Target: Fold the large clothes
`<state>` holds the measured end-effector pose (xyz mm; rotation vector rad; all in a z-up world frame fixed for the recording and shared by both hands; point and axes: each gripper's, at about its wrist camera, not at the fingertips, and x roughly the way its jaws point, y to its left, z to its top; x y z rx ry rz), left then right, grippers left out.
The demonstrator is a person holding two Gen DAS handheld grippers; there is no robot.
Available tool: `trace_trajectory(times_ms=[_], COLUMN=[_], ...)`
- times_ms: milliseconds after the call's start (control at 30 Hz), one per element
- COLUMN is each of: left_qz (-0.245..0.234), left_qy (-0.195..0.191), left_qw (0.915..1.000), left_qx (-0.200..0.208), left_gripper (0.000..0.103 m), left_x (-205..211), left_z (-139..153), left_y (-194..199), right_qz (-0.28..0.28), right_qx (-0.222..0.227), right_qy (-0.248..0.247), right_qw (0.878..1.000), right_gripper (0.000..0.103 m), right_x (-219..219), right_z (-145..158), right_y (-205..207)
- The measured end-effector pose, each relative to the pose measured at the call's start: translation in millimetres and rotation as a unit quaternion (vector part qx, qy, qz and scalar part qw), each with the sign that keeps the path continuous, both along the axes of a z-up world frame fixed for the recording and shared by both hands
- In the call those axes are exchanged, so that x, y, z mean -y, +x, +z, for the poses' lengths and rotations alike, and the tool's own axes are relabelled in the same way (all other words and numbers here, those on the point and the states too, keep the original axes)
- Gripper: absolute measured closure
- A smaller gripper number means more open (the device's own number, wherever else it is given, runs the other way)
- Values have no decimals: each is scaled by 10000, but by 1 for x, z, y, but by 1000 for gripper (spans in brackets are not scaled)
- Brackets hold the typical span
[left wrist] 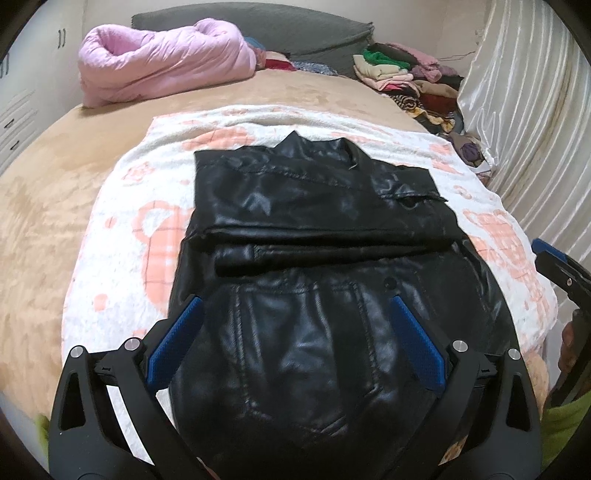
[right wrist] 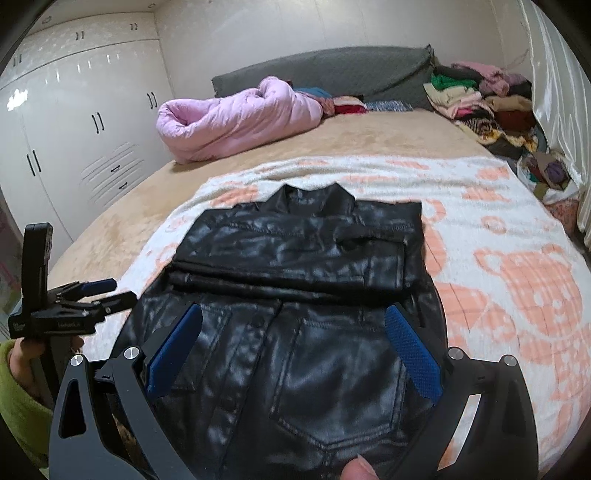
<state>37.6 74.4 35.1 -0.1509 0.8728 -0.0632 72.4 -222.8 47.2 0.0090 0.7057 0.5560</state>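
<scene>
A black leather jacket (left wrist: 314, 236) lies flat on a white and pink blanket (left wrist: 125, 229) on the bed, collar at the far end and both sleeves folded across its middle. It also shows in the right wrist view (right wrist: 295, 280). My left gripper (left wrist: 295, 306) is open and empty above the jacket's near hem, its blue pads wide apart. My right gripper (right wrist: 293, 314) is open and empty above the same near part. The left gripper also shows in the right wrist view (right wrist: 99, 291), at the jacket's left edge. The right gripper's fingertip (left wrist: 550, 254) shows at the right edge of the left wrist view.
A rolled pink quilt (left wrist: 162, 62) lies at the head of the tan bed (left wrist: 55, 192). Stacked folded clothes (left wrist: 406, 77) sit at the far right by a grey headboard (left wrist: 258, 22) and a pale curtain (left wrist: 524, 110). White wardrobes (right wrist: 74, 122) stand at the left.
</scene>
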Motion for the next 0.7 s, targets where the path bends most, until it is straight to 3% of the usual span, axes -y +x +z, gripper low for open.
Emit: trace_trajectory(times_ms=[700], left_qz=[510], left_qy=[97], left_qw=[9964], left_qx=[-672], left_gripper=[9], left_x=[-53], left_z=[-49], left_y=[-53], right_qz=[-245], right_qx=[-605], right_qy=[-519], right_qw=[9965], right_gripper=[4], right_x=[53], right_z=[-56], right_y=[-26])
